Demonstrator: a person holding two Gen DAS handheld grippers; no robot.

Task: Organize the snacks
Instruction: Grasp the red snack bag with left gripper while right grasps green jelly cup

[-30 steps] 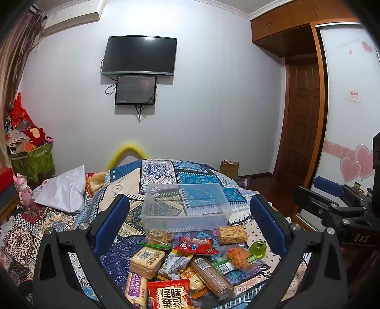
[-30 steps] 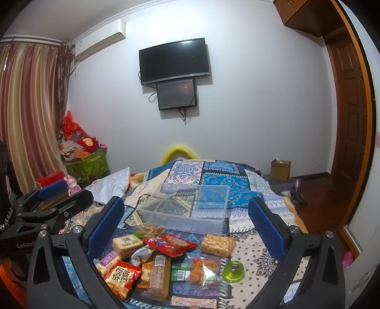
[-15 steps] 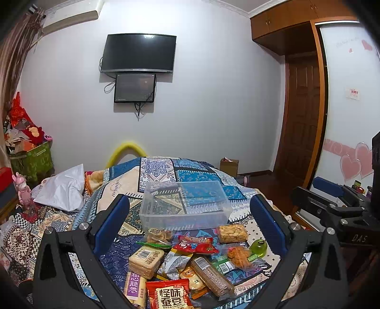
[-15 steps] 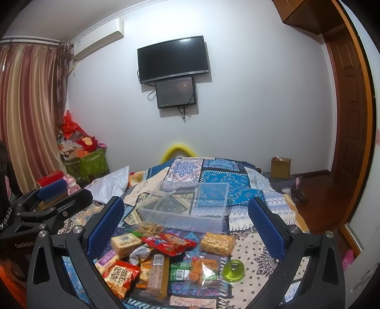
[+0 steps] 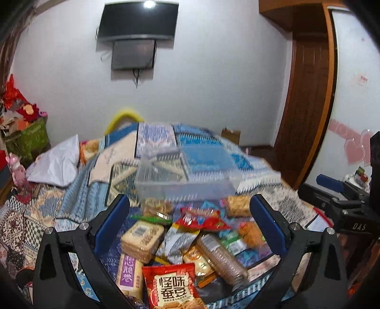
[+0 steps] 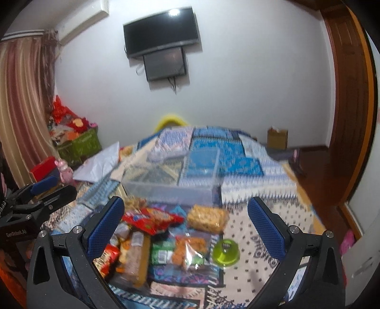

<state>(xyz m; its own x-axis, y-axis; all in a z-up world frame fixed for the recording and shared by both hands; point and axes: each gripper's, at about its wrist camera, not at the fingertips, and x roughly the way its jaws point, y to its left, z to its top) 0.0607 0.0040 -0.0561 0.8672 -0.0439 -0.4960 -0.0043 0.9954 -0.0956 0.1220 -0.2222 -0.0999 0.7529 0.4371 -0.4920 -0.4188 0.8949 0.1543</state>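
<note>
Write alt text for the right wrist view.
The open right gripper hangs over a pile of wrapped snacks on a patterned bedspread, its jaws spread wide and holding nothing. An empty clear plastic bin sits just beyond the pile, a green cup lies to its right, and the left gripper shows at the left edge.

One clear bin (image 5: 182,176), one green cup (image 6: 225,253), two screens (image 5: 137,21), about a dozen snack packets (image 5: 171,285).

Left gripper (image 5: 190,221) and right gripper (image 6: 186,222) both hang side by side, jaws spread wide, holding nothing, tilted downward.
</note>
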